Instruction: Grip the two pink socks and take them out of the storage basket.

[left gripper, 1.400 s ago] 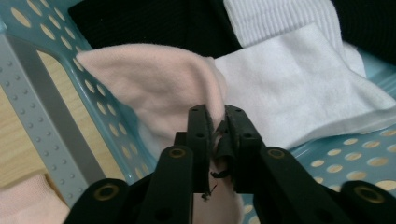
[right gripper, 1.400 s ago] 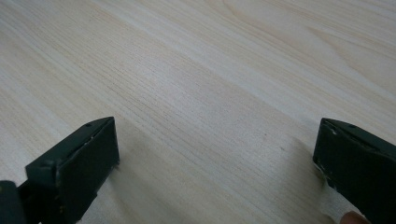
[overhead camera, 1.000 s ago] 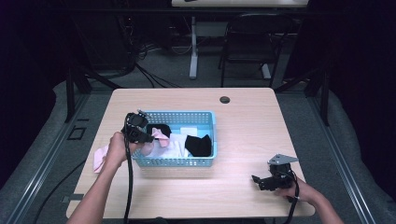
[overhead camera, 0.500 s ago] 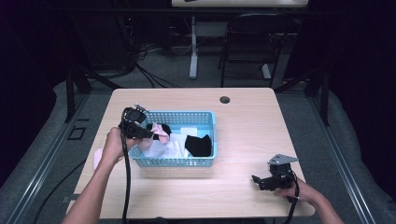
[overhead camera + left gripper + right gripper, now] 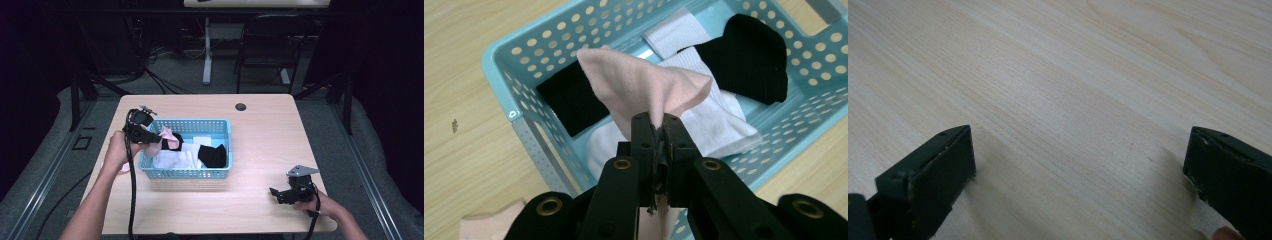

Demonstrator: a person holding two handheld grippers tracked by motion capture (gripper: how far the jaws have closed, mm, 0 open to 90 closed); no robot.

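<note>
Your left gripper [image 5: 659, 127] is clenched on a pink sock [image 5: 639, 87], lifted above the left end of the blue basket [image 5: 220, 172]. Your right gripper [image 5: 280, 194] rests released near the table's [image 5: 280, 125] front right corner.

Even overhead light brightens the table [image 5: 260, 125]; the surroundings fall dark. Soft shadows lie under the right gripper [image 5: 1078, 175], whose near jaws blur.
</note>
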